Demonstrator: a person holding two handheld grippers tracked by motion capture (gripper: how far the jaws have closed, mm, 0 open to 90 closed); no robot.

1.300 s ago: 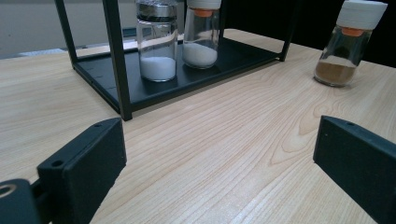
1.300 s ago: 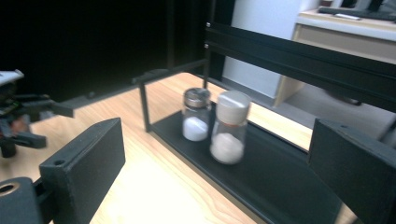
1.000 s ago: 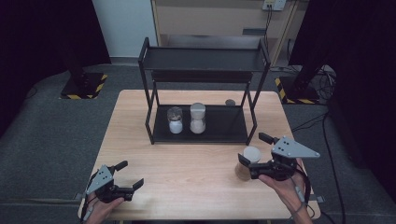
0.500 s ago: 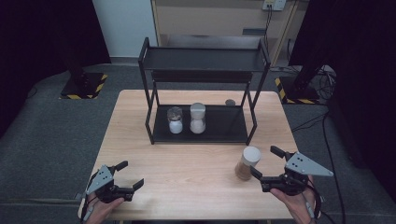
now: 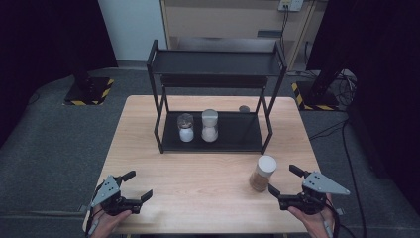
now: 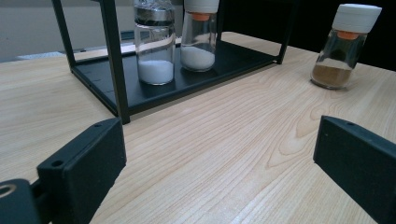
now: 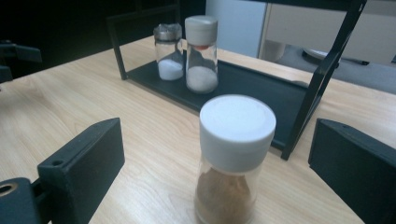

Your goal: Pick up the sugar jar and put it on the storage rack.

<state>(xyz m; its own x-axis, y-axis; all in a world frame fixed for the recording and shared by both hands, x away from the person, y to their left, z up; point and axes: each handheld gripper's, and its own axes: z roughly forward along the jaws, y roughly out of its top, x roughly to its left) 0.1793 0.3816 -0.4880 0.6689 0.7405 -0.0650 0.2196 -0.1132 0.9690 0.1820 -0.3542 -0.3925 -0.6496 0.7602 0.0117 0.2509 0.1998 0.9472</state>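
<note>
The right gripper (image 5: pixel 284 181) has drawn back toward the table's near edge since a second ago, when its jaws flanked the brown spice jar (image 5: pixel 262 173); that jar now stands upright and free on the wooden table (image 5: pixel 208 178), just beyond the gripper's tips at about ten o'clock from them in the high view. The jaws stand wide apart and hold nothing; in the right gripper view the jar (image 7: pixel 236 158) rises between and past the two black jaws, untouched. The left gripper (image 5: pixel 134 186) has barely shifted at the table's near-left corner, its jaws likewise spread and empty, pointing toward two o'clock.

The jar is clear glass with a broad white cap (image 7: pixel 237 123); a thin orange collar under the cap shows in the left gripper view. Brown powder fills roughly its lower third. No label, brand or writing can be read on it.

At twelve o'clock from the grippers stands a black two-tier metal rack (image 5: pixel 214 99). On its lower shelf, side by side, are a clear shaker with a metal top (image 5: pixel 185 127), holding white grains, and a white-capped jar (image 5: pixel 209 125), also with white contents. A small dark round object (image 5: pixel 244 108) lies on the table behind the rack.
</note>
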